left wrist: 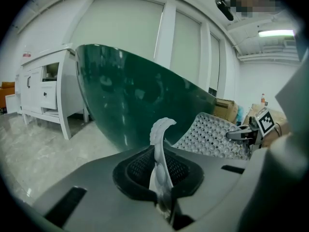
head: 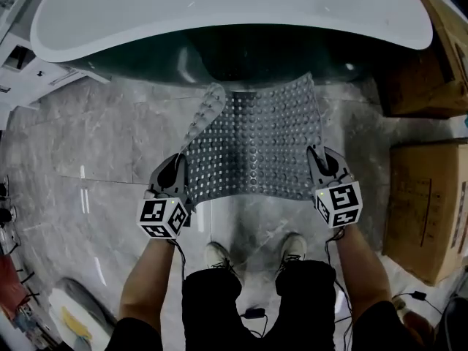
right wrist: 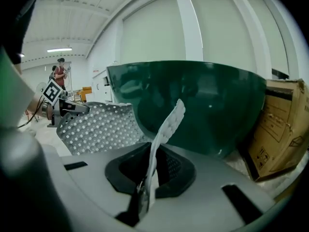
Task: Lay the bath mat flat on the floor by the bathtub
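A grey perforated bath mat (head: 257, 146) hangs stretched between both grippers, above the marble floor (head: 102, 134) in front of the dark green bathtub (head: 241, 46). My left gripper (head: 178, 175) is shut on the mat's near left corner, and that side curls up into a fold (head: 207, 108). My right gripper (head: 319, 168) is shut on the near right corner. In the left gripper view the mat's edge (left wrist: 161, 151) stands pinched between the jaws. The right gripper view shows the mat's edge (right wrist: 164, 129) clamped the same way, with the tub (right wrist: 203, 100) close ahead.
Two cardboard boxes (head: 428, 203) (head: 431, 57) stand at the right by the tub's end. A white cabinet (left wrist: 46, 88) is at the tub's left. The person's shoes (head: 218, 254) are just behind the mat. A cable and plug (head: 417, 296) lie at the lower right.
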Available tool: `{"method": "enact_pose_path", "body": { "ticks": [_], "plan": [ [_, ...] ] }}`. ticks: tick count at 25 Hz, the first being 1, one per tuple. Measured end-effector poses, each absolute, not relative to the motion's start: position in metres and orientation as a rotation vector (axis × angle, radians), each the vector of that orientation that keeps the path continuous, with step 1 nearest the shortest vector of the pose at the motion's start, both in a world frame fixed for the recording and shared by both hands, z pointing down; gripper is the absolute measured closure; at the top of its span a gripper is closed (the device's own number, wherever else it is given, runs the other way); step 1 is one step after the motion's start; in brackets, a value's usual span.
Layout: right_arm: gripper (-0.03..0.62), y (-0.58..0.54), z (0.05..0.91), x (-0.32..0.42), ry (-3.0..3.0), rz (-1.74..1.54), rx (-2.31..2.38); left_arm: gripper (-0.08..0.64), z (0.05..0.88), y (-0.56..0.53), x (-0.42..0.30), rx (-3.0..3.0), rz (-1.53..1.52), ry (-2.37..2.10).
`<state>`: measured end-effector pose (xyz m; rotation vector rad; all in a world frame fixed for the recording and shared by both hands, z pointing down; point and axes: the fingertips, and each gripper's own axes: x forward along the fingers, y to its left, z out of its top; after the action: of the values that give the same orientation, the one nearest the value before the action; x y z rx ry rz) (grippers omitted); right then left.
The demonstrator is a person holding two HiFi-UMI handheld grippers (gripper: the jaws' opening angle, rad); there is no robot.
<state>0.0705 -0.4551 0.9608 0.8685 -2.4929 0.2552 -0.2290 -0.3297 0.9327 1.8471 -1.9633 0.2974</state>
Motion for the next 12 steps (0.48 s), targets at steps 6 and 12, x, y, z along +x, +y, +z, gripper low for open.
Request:
{"method": "enact_pose_path", "body": {
  "ticks": [6,12],
  "plan": [
    [0.561,-0.463,1.036,0.069,-2.488,0.251,0.863,0.534,1.003,-0.337,-0.244,1.869,0.322,-1.959],
    [0.561,-0.472,1.089,0.07,-2.473,0.279,0.879,0.534,1.056,-0.346,-0.254,1.887,0.343,-1.954]
  ]
}}
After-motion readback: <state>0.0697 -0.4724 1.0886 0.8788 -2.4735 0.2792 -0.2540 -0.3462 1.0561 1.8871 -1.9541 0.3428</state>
